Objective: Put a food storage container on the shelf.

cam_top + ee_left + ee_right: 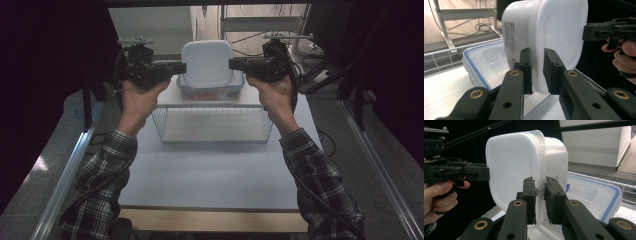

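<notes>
The white plastic container (pixel 206 64) is held in the air between both claws, tilted so that its broad face is turned toward the high view. Its rim is pinched on one side by the left claw (pixel 537 71) and on the opposite side by the right claw (pixel 539 200); each pair of jaws is clenched on the thin flange, with little pad depth engaged.

Because so little of the rim is caught, an even squeeze should be kept on both sides, and the two hands should be moved together at one pace, so that the container is neither twisted nor pulled out of a grip.

Just below and behind the container, a clear box with a blue-edged lid (pixel 482 62) rests on a wire shelf (pixel 212 125) standing on the counter (pixel 210 170). The container should be carried well clear of that lid, and it should be levelled before being set down anywhere.
</notes>
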`<action>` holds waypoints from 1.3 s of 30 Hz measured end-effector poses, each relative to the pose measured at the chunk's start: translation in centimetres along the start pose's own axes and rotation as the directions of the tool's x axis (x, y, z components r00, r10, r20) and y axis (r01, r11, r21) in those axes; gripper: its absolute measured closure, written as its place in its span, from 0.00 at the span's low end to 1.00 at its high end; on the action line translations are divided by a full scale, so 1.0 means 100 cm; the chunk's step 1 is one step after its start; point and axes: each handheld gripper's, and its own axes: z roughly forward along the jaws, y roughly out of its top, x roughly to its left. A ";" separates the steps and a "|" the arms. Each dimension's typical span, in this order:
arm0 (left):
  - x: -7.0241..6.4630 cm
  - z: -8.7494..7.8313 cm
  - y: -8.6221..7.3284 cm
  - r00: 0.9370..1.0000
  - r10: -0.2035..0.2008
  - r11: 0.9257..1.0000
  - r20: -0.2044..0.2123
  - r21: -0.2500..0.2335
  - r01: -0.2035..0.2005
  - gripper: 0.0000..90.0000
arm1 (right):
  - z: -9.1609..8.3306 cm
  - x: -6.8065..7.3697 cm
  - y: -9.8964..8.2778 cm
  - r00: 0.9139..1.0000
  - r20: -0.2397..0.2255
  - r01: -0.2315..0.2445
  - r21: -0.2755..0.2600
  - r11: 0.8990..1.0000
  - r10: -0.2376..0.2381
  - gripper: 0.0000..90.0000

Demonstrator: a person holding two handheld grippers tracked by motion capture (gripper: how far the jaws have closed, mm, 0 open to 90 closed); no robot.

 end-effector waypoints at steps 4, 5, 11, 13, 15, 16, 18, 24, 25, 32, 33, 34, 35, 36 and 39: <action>0.005 0.006 0.001 1.000 -0.013 1.000 0.001 0.013 0.013 0.87 | 0.006 -0.007 0.000 1.000 0.005 -0.027 0.013 1.000 0.027 0.87; 0.006 0.007 0.001 1.000 -0.017 1.000 0.005 0.016 0.017 0.87 | 0.007 -0.008 -0.001 0.999 0.006 -0.032 0.014 0.999 0.032 0.87; 0.013 0.012 0.002 0.999 -0.026 1.000 0.042 0.012 0.026 0.83 | 0.009 -0.014 -0.002 0.998 0.007 -0.060 0.026 0.998 0.060 0.87; 0.012 0.014 0.003 0.999 -0.021 1.000 0.039 0.010 0.021 0.76 | 0.011 -0.015 -0.001 0.998 0.001 -0.066 0.023 0.998 0.066 0.86; 0.012 0.016 0.004 0.999 -0.009 1.000 0.036 0.005 0.009 0.73 | 0.012 -0.015 0.000 0.998 0.008 -0.062 0.021 0.998 0.062 0.85; 0.013 0.017 0.005 0.999 -0.013 1.000 0.038 0.001 0.013 0.71 | 0.013 -0.015 0.000 0.998 0.011 -0.061 0.017 0.998 0.061 0.84; 0.013 0.019 0.007 0.999 -0.013 1.000 0.040 -0.002 0.013 0.69 | 0.015 -0.015 0.002 0.998 0.027 -0.054 0.018 0.998 0.054 0.81; 0.016 0.028 0.010 1.000 0.002 1.000 0.001 0.014 -0.002 0.66 | 0.023 -0.016 0.004 0.997 0.060 -0.041 0.018 0.999 0.040 0.76; 0.017 0.030 0.010 1.000 0.001 1.000 -0.006 0.019 -0.001 0.66 | 0.024 -0.016 0.005 0.997 0.064 -0.042 0.022 0.999 0.041 0.76; 0.023 0.036 0.010 1.000 -0.022 1.000 0.006 0.006 0.022 0.67 | 0.029 -0.018 0.007 0.996 0.077 -0.056 0.023 0.998 0.054 0.72; 0.024 0.036 0.011 1.000 -0.023 1.000 0.006 0.008 0.023 0.67 | 0.029 -0.019 0.007 0.995 0.078 -0.059 0.022 0.998 0.057 0.71; 0.024 0.037 0.011 1.000 -0.029 1.000 0.008 0.009 0.029 0.66 | 0.030 -0.018 0.008 0.995 0.081 -0.055 0.020 0.998 0.053 0.70; 0.025 0.037 0.012 1.000 -0.030 0.999 0.007 0.011 0.030 0.66 | 0.031 -0.018 0.008 0.995 0.087 -0.051 0.020 0.998 0.049 0.70; 0.025 0.038 0.012 1.000 -0.030 0.999 0.005 0.012 0.030 0.65 | 0.032 -0.017 0.008 0.995 0.092 -0.051 0.016 0.999 0.049 0.69; 0.025 0.040 0.012 1.000 -0.027 1.000 -0.003 0.012 0.027 0.61 | 0.034 -0.017 0.007 0.993 0.102 -0.057 0.007 0.998 0.056 0.68</action>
